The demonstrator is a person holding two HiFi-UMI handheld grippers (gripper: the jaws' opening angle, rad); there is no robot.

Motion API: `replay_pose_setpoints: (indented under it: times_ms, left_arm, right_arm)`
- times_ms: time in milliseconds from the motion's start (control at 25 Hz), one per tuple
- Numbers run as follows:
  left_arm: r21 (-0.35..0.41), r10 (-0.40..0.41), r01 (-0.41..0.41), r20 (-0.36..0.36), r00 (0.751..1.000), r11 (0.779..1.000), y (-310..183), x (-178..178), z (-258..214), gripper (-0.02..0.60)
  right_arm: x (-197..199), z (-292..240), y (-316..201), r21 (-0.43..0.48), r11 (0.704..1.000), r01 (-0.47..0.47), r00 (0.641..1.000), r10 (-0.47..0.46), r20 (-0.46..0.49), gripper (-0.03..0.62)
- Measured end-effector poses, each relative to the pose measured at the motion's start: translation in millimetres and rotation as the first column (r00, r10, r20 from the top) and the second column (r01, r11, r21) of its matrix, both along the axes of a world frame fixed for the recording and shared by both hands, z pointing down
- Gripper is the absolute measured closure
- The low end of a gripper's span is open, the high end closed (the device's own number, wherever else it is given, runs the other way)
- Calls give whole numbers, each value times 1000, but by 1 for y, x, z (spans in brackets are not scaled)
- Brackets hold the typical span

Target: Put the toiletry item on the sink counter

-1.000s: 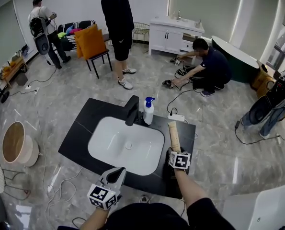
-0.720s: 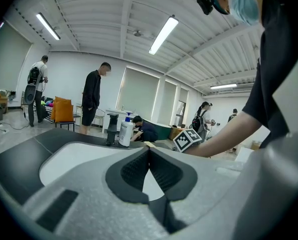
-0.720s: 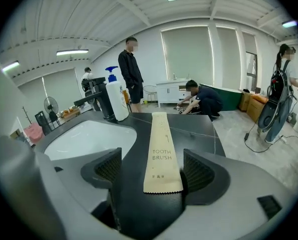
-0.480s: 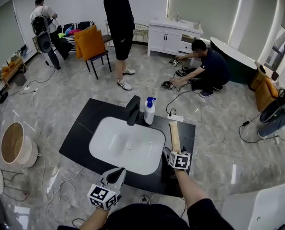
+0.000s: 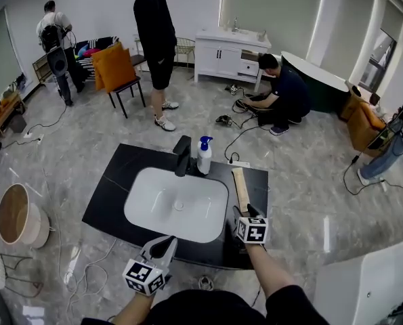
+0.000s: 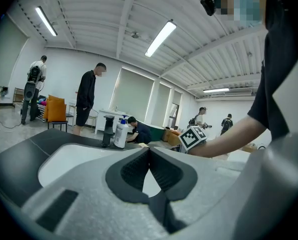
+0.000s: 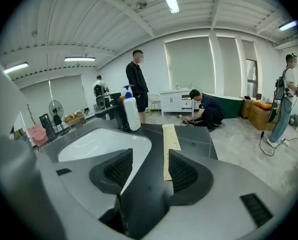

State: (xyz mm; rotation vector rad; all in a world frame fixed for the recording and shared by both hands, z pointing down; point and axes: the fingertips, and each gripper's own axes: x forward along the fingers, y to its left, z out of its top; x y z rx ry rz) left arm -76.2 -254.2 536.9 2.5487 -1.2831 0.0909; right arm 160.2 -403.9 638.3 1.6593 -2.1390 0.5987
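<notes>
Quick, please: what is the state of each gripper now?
Left gripper: shut, empty.
Right gripper: closing, pads apart; near end of toiletry item between them, not gripped.

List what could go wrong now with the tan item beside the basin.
1. The fingers of the right gripper are closing with the near end of the tan item between them, not yet pinched. They may catch it and drag it across the counter.
2. The item lies right beside the basin rim, so a sideways nudge could slide it into the bowl.
</notes>
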Motion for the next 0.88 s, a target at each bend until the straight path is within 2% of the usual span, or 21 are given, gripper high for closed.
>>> replay_pose_setpoints:
  times_ms: [120, 320, 880]
  left_arm:
    - [0, 26, -26, -2, 1000, 1000, 9, -1, -2, 574]
    - [-1, 64, -64, -7, 998, 998, 29, -10, -5, 574]
    - [7, 111, -111, -30, 993, 994, 103, -44, -5, 574]
  right_arm:
    - [-2, -20, 15, 55, 998, -32, 999, 31, 19, 466]
    - [-13, -49, 50, 120, 990, -69, 996, 63, 56, 594]
    - [-66, -86, 181, 200, 977, -70, 989, 42, 142, 594]
